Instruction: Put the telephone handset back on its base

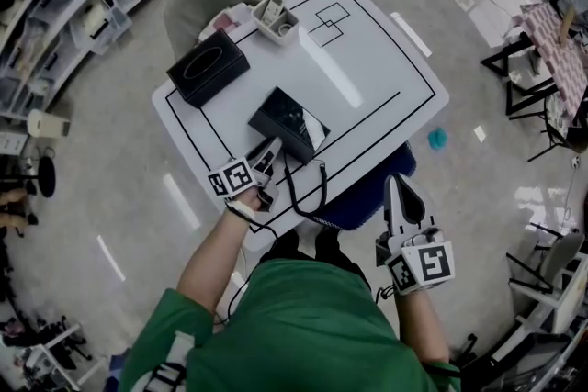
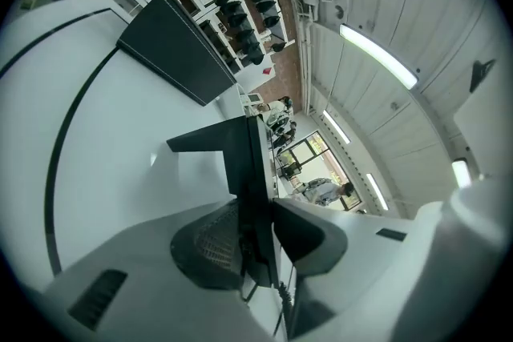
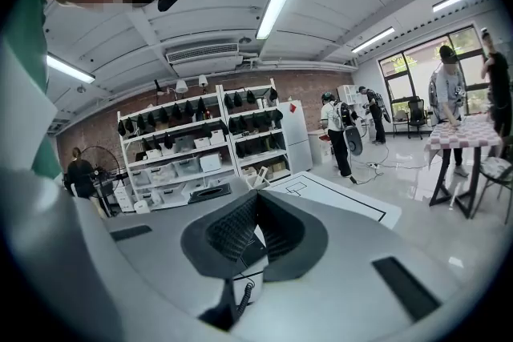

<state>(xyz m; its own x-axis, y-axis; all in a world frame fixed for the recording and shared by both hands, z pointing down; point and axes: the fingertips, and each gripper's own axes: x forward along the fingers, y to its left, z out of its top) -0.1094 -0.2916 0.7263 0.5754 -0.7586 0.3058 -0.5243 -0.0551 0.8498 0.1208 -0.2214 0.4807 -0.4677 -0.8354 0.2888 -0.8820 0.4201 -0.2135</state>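
The white surface [image 1: 367,78] is rectangular with rounded corners, set at a slant across the head view, and a black line runs just inside its edges. Two overlapping squares [image 1: 329,23] are drawn in black near its far end. A black tissue box [image 1: 208,67] lies by the left edge, its oval slot facing up. A small white tray [image 1: 276,18] sits at the far left corner, apart from the box. Near the middle lies the black telephone [image 1: 287,124], and its dark cord [image 1: 308,193] loops over the surface toward the near edge.
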